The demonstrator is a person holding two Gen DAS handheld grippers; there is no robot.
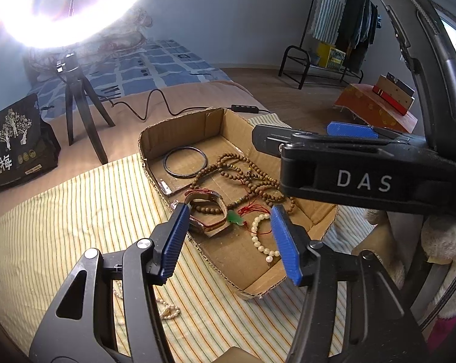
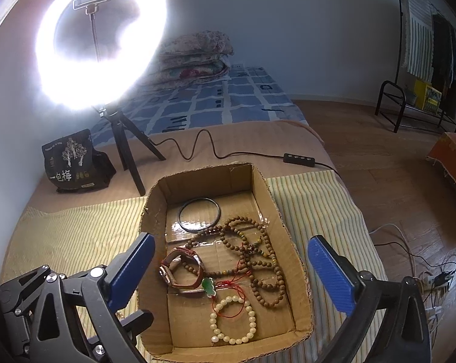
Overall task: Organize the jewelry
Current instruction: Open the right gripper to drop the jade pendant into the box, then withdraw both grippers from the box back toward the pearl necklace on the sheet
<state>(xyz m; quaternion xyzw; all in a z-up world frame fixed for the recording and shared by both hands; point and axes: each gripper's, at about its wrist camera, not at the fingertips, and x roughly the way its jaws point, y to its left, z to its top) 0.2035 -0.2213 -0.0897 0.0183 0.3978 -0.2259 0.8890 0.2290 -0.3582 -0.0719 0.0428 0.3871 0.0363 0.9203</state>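
Note:
An open cardboard box (image 2: 291,239) (image 1: 179,124) lies on a striped cloth. Inside lie a dark bangle (image 2: 199,214) (image 1: 185,161), brown wooden prayer beads (image 2: 258,260) (image 1: 243,178), a brown-strap watch (image 2: 182,269) (image 1: 206,214), a green jade pendant on red cord (image 2: 209,286) (image 1: 235,218), and a white bead bracelet (image 2: 232,319) (image 1: 259,239). A pearl strand (image 1: 167,310) lies on the cloth outside the box, under my left gripper. My left gripper (image 1: 228,242) is open and empty over the box's near side. My right gripper (image 2: 228,275) is open and empty above the box; its body also shows in the left wrist view (image 1: 349,163).
A lit ring light on a black tripod (image 2: 128,148) stands behind the box, its cable and switch (image 2: 299,158) trailing right. A black snack bag (image 2: 73,163) sits at the left. A clothes rack (image 2: 424,60) and floor cables (image 2: 424,272) are at the right.

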